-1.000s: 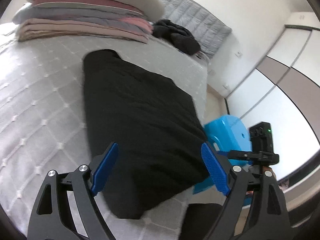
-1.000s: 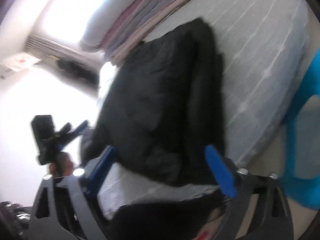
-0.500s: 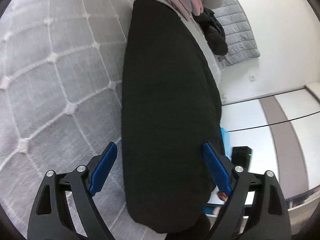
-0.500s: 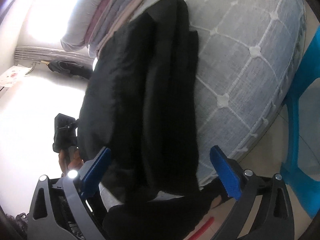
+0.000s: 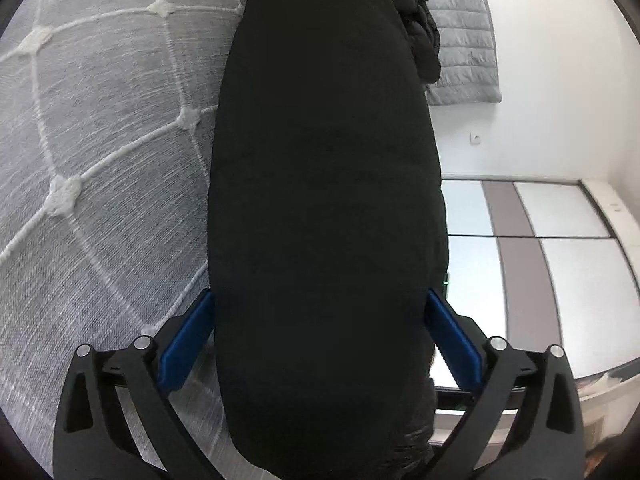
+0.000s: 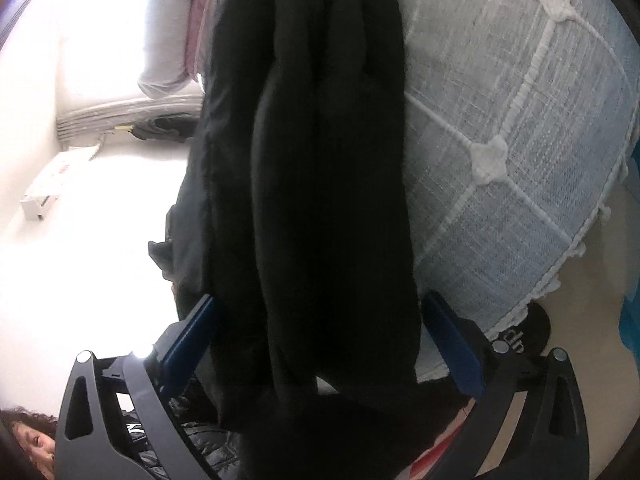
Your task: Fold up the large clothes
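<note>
Left wrist view: both grippers, left gripper [image 5: 320,334] with jaws opening and right gripper [image 6: 318,340] spread wide, have descended to straddle the near end of the folded black garment [image 5: 324,184] on the quilted bed [image 5: 104,152], ungripped, ready for the next fold.

We count one folded black garment [image 5: 324,208] on one quilted bed [image 5: 104,128]. We see two grippers, the left gripper [image 5: 320,332] and the right gripper [image 6: 318,336]. One dark jacket [image 5: 424,44] lies beyond.

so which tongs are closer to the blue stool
Right. Right tongs straddle the black garment at the bed edge, stool just beside; left tongs, opening around the garment, see no stool.
</note>
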Demonstrator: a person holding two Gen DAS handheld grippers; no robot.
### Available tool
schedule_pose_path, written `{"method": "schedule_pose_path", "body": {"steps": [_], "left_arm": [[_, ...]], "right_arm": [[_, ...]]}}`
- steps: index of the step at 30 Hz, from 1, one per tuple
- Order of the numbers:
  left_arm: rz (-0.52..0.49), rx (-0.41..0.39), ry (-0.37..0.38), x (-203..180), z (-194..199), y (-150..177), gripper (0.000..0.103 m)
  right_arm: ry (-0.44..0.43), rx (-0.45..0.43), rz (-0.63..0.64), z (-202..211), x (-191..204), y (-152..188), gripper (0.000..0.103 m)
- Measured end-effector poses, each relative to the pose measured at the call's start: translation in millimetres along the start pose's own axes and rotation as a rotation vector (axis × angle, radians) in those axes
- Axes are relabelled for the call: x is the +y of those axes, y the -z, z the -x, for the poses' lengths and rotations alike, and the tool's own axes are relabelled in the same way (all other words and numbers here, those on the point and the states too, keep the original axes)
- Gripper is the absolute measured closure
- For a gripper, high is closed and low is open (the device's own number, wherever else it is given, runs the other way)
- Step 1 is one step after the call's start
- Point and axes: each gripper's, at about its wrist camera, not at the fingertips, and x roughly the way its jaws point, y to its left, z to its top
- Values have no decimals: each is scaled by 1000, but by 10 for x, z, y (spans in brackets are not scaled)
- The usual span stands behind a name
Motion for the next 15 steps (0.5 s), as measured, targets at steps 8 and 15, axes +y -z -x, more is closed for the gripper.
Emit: {"method": "schedule_pose_path", "body": {"steps": [8,15], "left_arm": [[-304,-77,-332,-700,45,160,45],[-478,-153,-460,-1171,252,250,51]], "right_arm": [[42,-76,88,92,265,230,46],[-2,-69,203,-191,723,399,48]]}}
